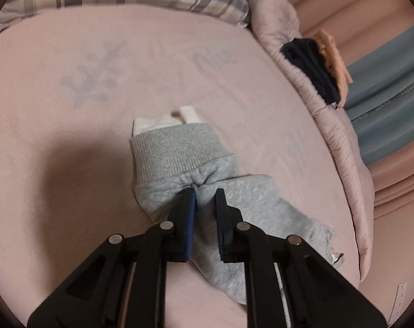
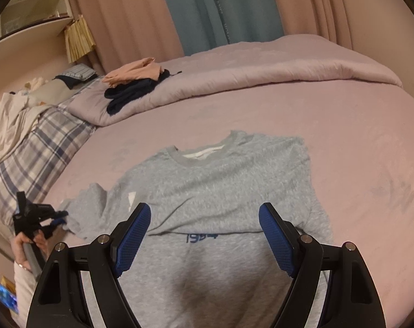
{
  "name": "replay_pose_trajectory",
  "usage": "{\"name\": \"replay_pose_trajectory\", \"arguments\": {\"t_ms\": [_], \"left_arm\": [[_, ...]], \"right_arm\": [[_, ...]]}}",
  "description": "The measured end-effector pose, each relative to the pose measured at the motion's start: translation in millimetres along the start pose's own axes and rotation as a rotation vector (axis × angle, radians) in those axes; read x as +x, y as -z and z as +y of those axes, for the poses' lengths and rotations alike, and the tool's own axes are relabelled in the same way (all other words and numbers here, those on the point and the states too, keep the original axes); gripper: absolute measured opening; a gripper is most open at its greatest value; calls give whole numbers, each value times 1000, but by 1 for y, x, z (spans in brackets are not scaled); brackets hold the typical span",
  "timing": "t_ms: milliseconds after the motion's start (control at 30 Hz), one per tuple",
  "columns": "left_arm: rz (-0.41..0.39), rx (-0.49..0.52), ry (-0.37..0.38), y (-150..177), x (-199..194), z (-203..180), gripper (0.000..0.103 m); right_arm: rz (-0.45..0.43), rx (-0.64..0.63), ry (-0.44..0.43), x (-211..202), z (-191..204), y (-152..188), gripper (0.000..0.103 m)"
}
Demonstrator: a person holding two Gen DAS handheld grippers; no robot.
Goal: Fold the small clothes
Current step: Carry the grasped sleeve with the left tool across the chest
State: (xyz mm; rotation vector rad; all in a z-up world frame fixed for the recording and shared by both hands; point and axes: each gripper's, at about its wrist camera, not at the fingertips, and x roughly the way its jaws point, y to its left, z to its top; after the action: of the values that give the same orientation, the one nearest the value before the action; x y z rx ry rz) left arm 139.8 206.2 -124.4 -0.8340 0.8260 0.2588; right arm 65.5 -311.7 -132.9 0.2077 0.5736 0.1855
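Pinching the sleeve of the grey sweatshirt, my left gripper shows in the left wrist view with its jaws clenched on a bunched ridge of fabric just below the ribbed cuff, at the centre of the frame. The garment lies on the pink bed, so I judge this to be the start of a sleeve fold; next I would need to lift and carry the sleeve across the body without dragging the rest. In the right wrist view my right gripper hovers released, jaws wide, over the sweatshirt's chest at lower centre. A dark garment and a peach one sit on the rolled duvet at upper left, well apart. Nothing blocks the fold.
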Motion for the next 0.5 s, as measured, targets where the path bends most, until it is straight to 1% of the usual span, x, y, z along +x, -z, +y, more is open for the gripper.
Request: {"name": "replay_pose_trajectory", "arguments": {"t_ms": [200,333,500], "left_arm": [[-39,38,50,13,-14,-12,11],[-104,50,75,19,-26,-23,11],[-94,78,115,26,-27,-33,11]], "right_arm": [[-10,23,4,-3,-6,0,81],[-13,34,7,-4,-8,0,81],[-13,37,7,-5,-8,0,81]]}}
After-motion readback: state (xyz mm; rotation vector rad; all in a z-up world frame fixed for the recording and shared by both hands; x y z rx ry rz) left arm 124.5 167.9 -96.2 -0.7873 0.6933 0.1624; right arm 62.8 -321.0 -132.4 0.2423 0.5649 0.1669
